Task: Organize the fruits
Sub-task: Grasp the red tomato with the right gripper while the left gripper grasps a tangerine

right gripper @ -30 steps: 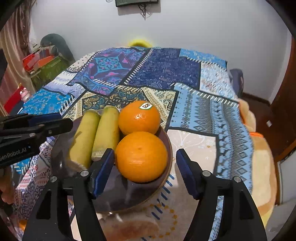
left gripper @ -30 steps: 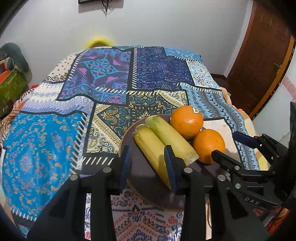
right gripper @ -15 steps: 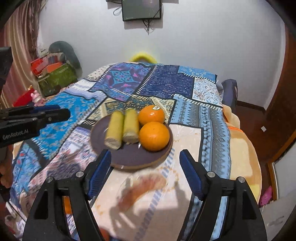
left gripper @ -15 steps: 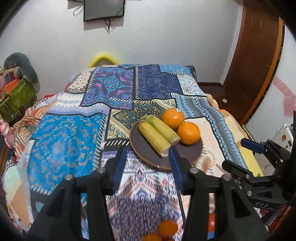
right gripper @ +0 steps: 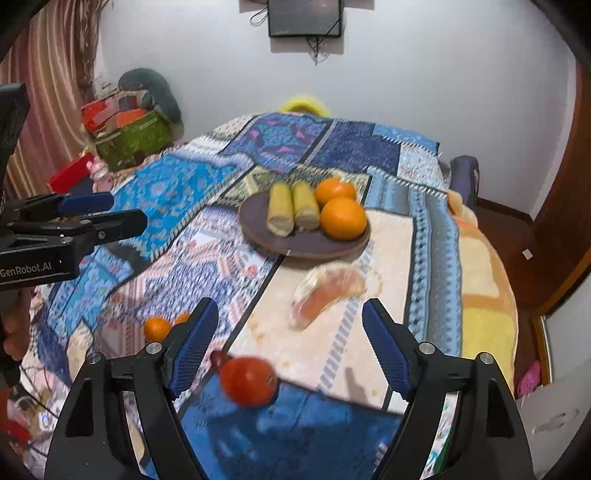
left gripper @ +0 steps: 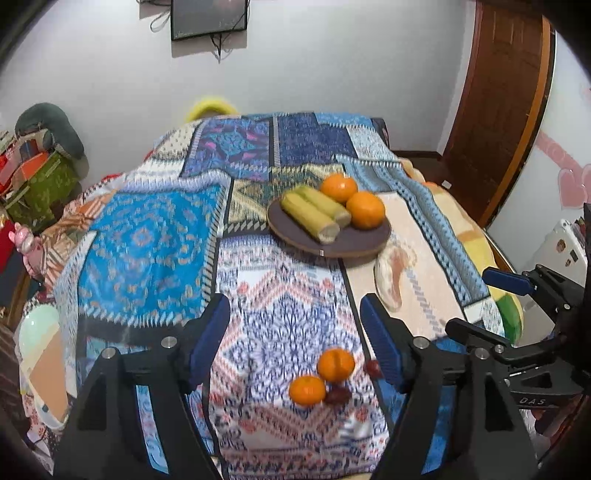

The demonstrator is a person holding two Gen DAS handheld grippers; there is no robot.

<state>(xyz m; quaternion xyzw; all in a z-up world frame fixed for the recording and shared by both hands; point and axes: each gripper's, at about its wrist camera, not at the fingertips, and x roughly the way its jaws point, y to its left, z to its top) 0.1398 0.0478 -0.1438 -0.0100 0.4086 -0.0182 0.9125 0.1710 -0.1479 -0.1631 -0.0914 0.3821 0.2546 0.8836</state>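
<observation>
A brown plate (left gripper: pixel 354 240) (right gripper: pixel 306 243) on the patchwork bed cover holds two yellow-green cobs (left gripper: pixel 310 218) (right gripper: pixel 280 210) and two oranges (left gripper: pixel 365 209) (right gripper: pixel 343 218). Two small mandarins (left gripper: pixel 335 364) (right gripper: pixel 157 328) lie loose on the cover near the front. A red round fruit (right gripper: pixel 249 380) lies beside them, and a clear-wrapped pink segment (left gripper: pixel 391 273) (right gripper: pixel 328 291) sits just in front of the plate. My left gripper (left gripper: pixel 293 310) hangs above the mandarins with its jaws opening and nothing between them. The right gripper (right gripper: pixel 290 308) is above the red fruit, jaws also opening and empty.
The bed drops off at its right edge (right gripper: pixel 491 295) toward a wooden door (left gripper: pixel 498 92). A green box with clutter (right gripper: pixel 133 140) stands at the far left beside a striped curtain (right gripper: pixel 55 92). A dark screen (right gripper: pixel 304 16) hangs on the white wall.
Both grippers have drawn back and up from the plate, which now looks small and far. Both pairs of jaws stand wider. The mandarins, red fruit and wrapped segment have come into view.
</observation>
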